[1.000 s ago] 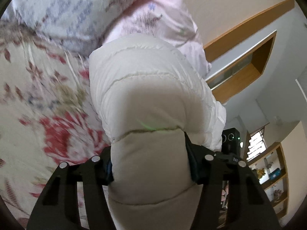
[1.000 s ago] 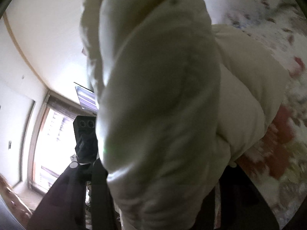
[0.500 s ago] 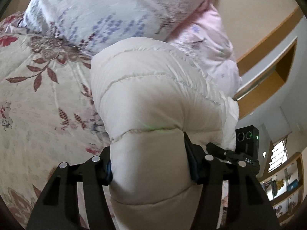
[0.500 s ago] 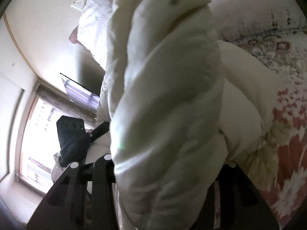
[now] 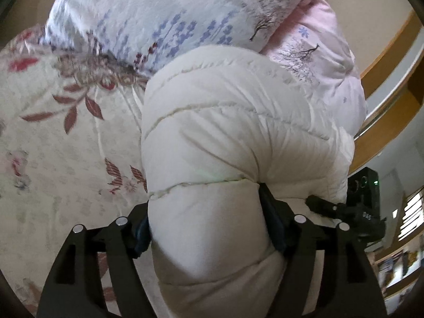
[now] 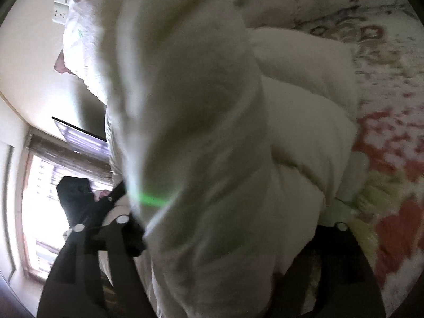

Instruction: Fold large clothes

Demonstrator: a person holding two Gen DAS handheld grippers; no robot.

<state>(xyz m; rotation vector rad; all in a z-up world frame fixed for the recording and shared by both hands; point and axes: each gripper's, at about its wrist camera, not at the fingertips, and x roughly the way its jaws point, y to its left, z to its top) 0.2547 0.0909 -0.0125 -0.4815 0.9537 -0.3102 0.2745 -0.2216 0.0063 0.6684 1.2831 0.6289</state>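
We are gripping the puffy cream quilted down jacket [image 5: 238, 137] with both the left gripper [image 5: 209, 228] and right gripper [image 6: 233, 228], fingers clenched on it, filling mid-frame; the floral bedspread [image 5: 53, 145] is coming closer, so we are probably lowering the fold.

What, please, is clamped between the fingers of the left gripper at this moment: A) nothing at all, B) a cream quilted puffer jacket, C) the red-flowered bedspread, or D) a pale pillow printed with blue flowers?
B: in the left wrist view the left gripper has its two fingers pressed against either side of a fold of the cream quilted puffer jacket, while the pillow and bedspread lie beyond it.
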